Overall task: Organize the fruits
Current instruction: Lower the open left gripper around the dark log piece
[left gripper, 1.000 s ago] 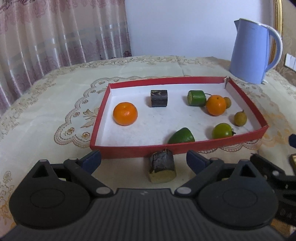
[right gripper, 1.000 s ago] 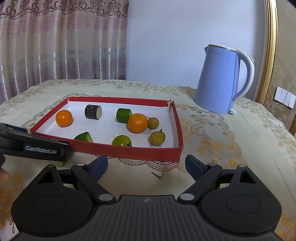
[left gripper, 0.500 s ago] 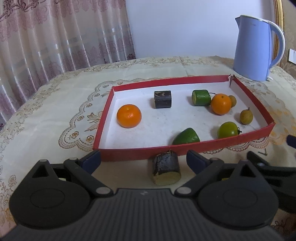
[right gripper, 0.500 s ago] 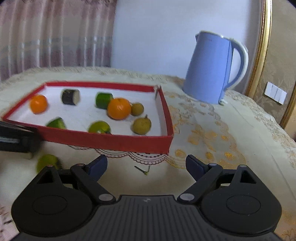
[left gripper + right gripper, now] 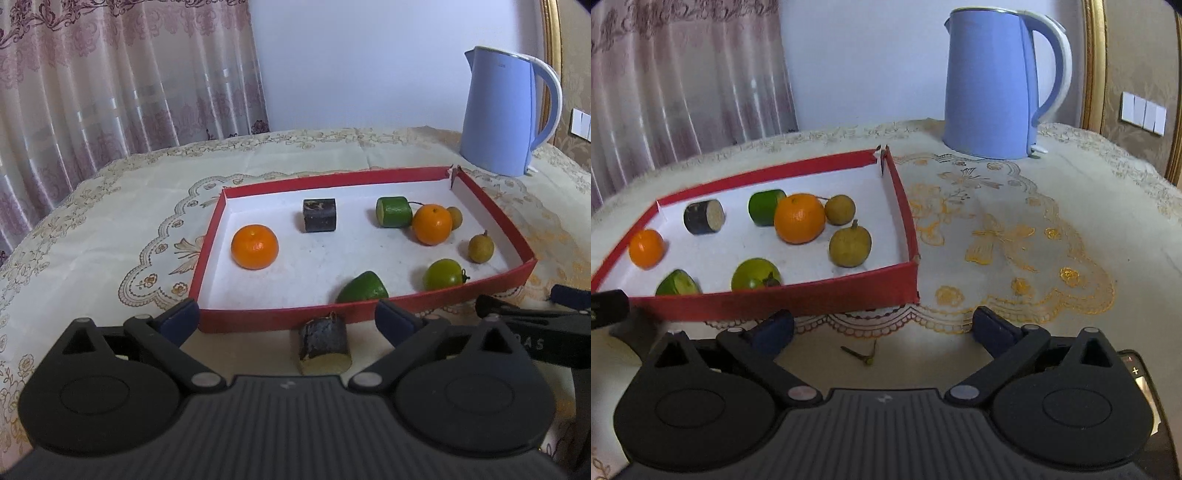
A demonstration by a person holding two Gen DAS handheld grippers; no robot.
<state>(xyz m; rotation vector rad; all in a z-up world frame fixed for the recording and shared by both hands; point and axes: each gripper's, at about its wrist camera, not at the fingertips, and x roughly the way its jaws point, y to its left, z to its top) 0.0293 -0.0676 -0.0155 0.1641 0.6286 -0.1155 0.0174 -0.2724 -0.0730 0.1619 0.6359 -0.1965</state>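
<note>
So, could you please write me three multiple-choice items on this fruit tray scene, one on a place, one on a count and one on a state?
1. Where does the dark cut piece nearest the left tongs lie?
A. inside the red tray
B. on the tablecloth in front of the red tray
C. beside the kettle

2. How many oranges are in the red tray?
A. one
B. two
C. four

3. How do the right tongs stand?
A. open, with nothing gripped
B. shut on an orange
C. shut on the kettle handle

Key:
1 B: it sits outside the tray's near wall.
2 B: one orange at the left, another orange by the green cylinder.
3 A: only a small stem on the cloth lies between the spread fingers, untouched.
</note>
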